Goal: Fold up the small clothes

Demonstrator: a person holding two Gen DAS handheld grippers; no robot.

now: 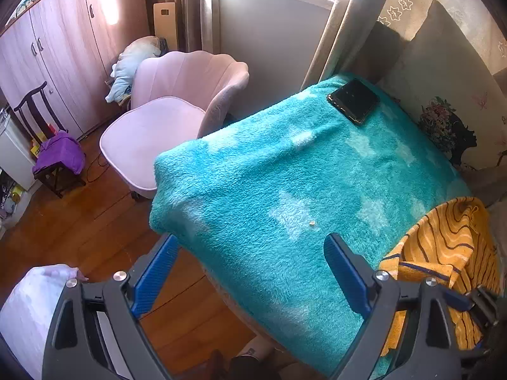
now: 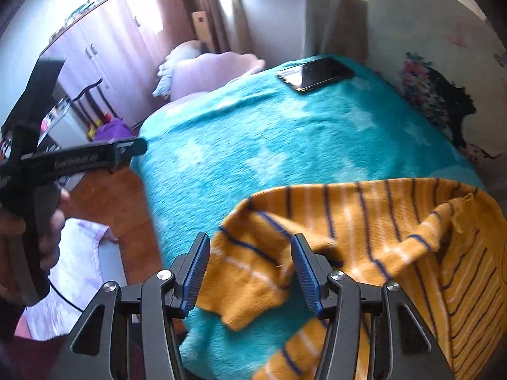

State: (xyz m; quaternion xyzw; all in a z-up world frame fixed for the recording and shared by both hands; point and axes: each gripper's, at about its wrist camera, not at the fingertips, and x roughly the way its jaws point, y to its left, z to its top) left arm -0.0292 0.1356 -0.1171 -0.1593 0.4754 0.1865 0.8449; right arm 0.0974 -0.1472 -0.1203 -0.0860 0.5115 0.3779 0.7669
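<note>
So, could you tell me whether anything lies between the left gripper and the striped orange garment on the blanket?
Nothing visible does. Only bare teal blanket separates the left gripper from the striped orange garment. The phone lies at the far edge, well clear.

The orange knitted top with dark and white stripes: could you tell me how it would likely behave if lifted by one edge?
The orange striped knitted top already lies rumpled on the fluffy turquoise blanket, so it would probably drape limply. Its thin knit suggests little weight. The blanket's pile may drag it when pushed.
</note>
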